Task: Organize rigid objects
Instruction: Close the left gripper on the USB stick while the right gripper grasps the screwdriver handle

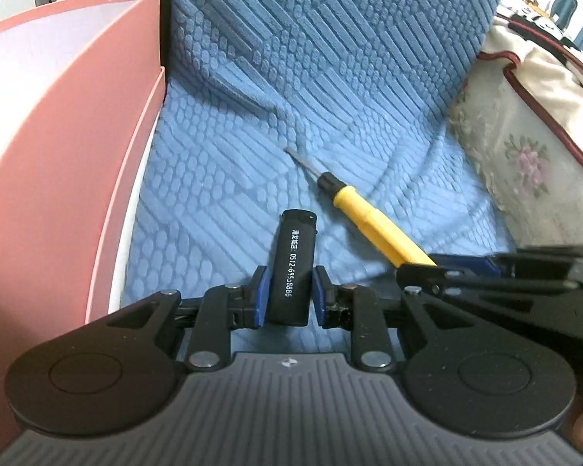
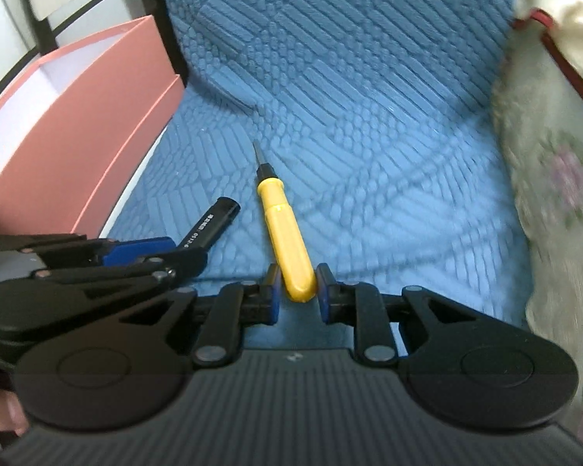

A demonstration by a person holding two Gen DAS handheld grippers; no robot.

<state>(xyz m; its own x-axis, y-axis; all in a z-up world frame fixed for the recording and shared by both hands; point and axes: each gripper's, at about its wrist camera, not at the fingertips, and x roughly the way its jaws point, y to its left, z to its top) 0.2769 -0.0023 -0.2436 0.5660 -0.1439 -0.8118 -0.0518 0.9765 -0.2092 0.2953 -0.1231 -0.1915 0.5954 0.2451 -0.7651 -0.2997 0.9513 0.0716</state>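
In the left wrist view, the left tongs (image 1: 289, 295) are seen at 6 o'clock, set narrowly around a black lighter (image 1: 291, 270). Its lower body is flanked by both blue pads (image 1: 261, 295), the left one touching; on the right a thin gap may remain, so a firm grip cannot be confirmed. The lighter's cap points toward 12 o'clock, and white printed digits run along its side.

A yellow screwdriver (image 1: 369, 217) lies on the blue textured sofa cover (image 1: 369, 77), its metal tip aimed toward 10 o'clock. Its handle end is met at 3 o'clock by the right tongs (image 1: 439, 264).

In the right wrist view, the right tongs (image 2: 297, 289) are closed to a narrow span on the screwdriver's (image 2: 285, 240) rounded handle end, both pads (image 2: 322, 287) pressed against it. The shaft points toward 12 o'clock. The lighter (image 2: 213, 225) appears at 9 o'clock, beside the left tongs (image 2: 163, 250).

A pink open box (image 1: 77, 136) stands at 9 o'clock, against the sofa cover. A floral cushion (image 1: 524, 163) is seen at 3 o'clock.
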